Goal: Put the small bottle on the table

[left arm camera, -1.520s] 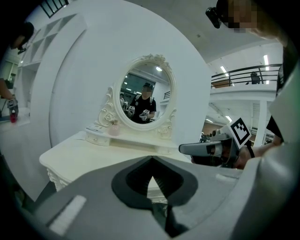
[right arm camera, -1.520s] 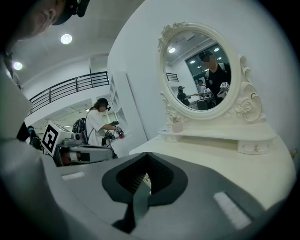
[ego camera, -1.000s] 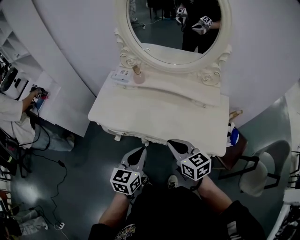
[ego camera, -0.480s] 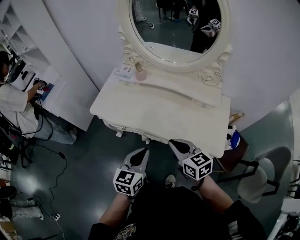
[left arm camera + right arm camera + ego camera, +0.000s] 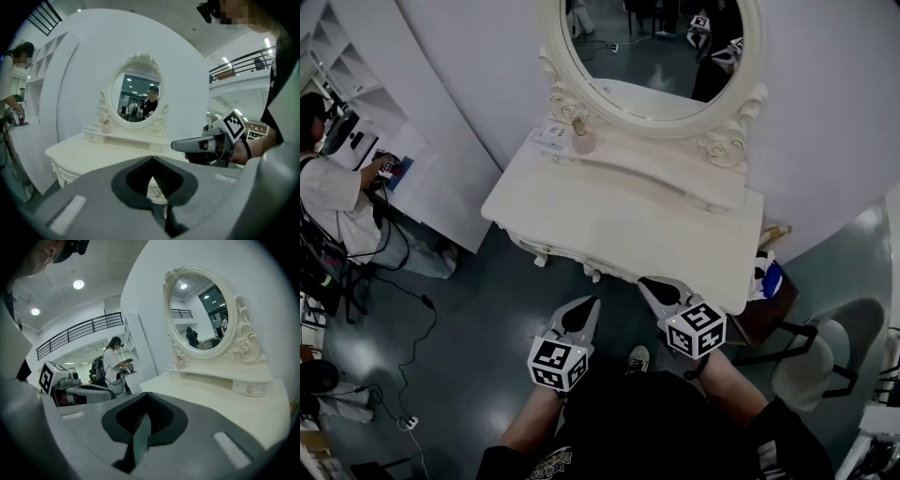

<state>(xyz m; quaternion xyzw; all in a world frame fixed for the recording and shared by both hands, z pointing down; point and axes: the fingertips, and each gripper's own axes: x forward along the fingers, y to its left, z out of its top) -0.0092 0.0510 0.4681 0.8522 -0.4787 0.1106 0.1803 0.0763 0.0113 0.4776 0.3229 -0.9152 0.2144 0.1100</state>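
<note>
Both pairs of jaws are pressed together and empty; the left gripper (image 5: 587,307) and right gripper (image 5: 653,288) hang off the dressing table's (image 5: 619,220) near edge. Well apart, the small bottle (image 5: 582,141) stands on the rear shelf (image 5: 675,178) below the mirror (image 5: 647,56).

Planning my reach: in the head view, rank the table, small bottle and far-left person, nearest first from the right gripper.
1. table, just ahead of the right gripper
2. small bottle, at the table's back left
3. person, far left
</note>
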